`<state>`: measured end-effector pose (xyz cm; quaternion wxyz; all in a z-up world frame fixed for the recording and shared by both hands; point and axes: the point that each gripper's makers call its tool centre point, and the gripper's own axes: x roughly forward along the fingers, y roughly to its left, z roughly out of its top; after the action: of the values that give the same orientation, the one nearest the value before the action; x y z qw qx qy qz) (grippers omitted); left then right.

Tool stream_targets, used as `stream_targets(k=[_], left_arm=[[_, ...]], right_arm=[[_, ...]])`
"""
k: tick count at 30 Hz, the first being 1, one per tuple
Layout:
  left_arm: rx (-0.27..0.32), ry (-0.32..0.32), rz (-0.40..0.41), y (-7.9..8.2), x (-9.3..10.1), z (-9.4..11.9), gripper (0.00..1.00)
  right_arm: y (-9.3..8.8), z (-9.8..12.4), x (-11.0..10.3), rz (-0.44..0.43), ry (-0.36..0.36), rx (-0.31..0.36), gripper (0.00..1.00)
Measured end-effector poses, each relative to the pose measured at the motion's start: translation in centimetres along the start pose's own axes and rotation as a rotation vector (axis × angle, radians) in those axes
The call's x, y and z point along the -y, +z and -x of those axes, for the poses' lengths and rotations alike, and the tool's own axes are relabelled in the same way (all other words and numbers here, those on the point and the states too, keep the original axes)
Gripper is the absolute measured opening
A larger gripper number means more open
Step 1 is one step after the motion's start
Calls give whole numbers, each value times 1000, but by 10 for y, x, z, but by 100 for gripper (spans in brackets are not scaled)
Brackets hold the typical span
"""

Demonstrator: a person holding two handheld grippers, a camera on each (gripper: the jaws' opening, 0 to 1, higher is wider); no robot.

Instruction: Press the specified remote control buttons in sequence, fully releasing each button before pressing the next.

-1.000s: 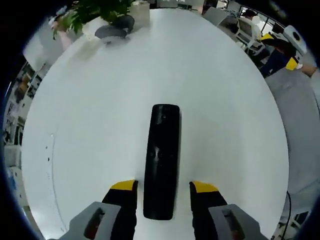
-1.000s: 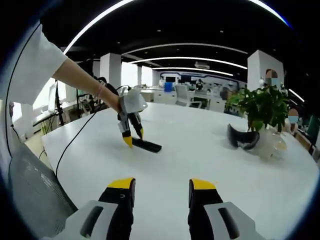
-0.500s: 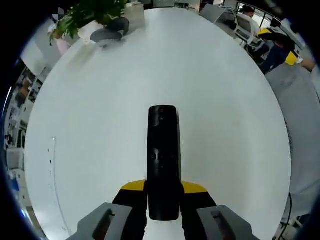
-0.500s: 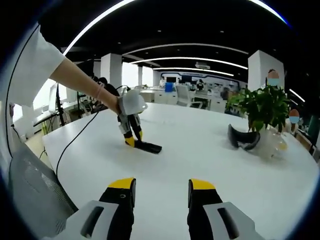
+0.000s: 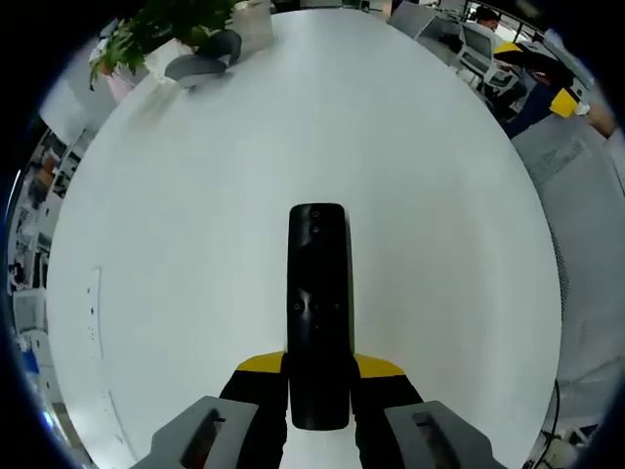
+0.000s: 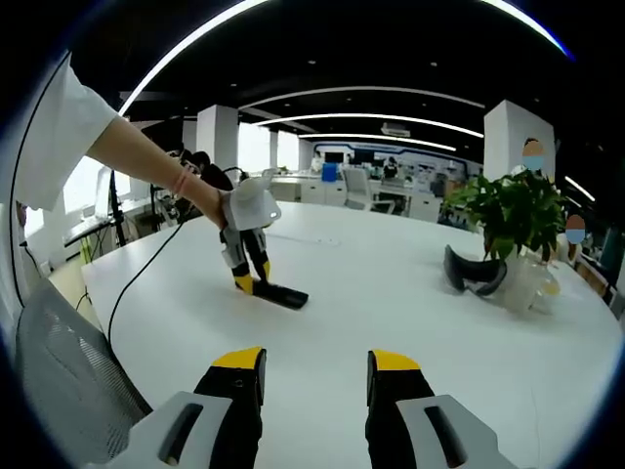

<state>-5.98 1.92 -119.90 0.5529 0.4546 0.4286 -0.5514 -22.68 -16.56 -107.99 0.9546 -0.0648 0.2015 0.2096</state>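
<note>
My left gripper (image 5: 317,369) had its yellow-tipped jaws closed in against the sides of the black remote (image 5: 318,313), clasping its near end. A second before, those jaws stood wide apart on either side of the remote without touching it; half a second before, they had already come in, and the grip looked the same since then. The remote lay flat on the white table (image 5: 195,244), pointing straight away from me, with its small buttons facing up.

From the right gripper view I saw the same hold from a distance: my left gripper (image 6: 249,283) came down at a slant onto the end of the remote (image 6: 281,295), my left hand (image 6: 210,200) behind it and a cable trailing off toward the table's edge. Compared with a second earlier, the remote there sat turned a little, and the left gripper leaned more steeply.

My right gripper (image 6: 314,366) hung above the table (image 6: 391,293) with its jaws apart and nothing between them, well away from the remote, much as it had been before.

A potted plant (image 6: 508,220) and a dark headset (image 6: 474,269) stood at the far side of the table, close together.
</note>
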Motion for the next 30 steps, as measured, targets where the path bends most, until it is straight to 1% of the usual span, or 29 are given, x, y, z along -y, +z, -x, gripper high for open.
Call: stream_targets(k=[3,6,10,24,26,27,30], left_arm=[[-18,7,-27,0,3,0,24],[-24,9,-28,-1,7,1,24],[-20,-5,-14,-3,13,2,24],[5,-2,27,-7,36,3,24],[7,-2,34,-7,40,3,24],[5,0,50,-8,41,4,24],[4,2,52,-8,46,4,24]], right_arm=[[0,0,-1,3,2,0,39],[1,0,-1,6,3,1,39],[1,0,-1,6,3,4,39],[1,-1,-5,13,24,3,39],[1,-1,-5,15,26,2,39],[1,-1,-5,15,26,2,39],[1,-1,-5,14,28,2,39]])
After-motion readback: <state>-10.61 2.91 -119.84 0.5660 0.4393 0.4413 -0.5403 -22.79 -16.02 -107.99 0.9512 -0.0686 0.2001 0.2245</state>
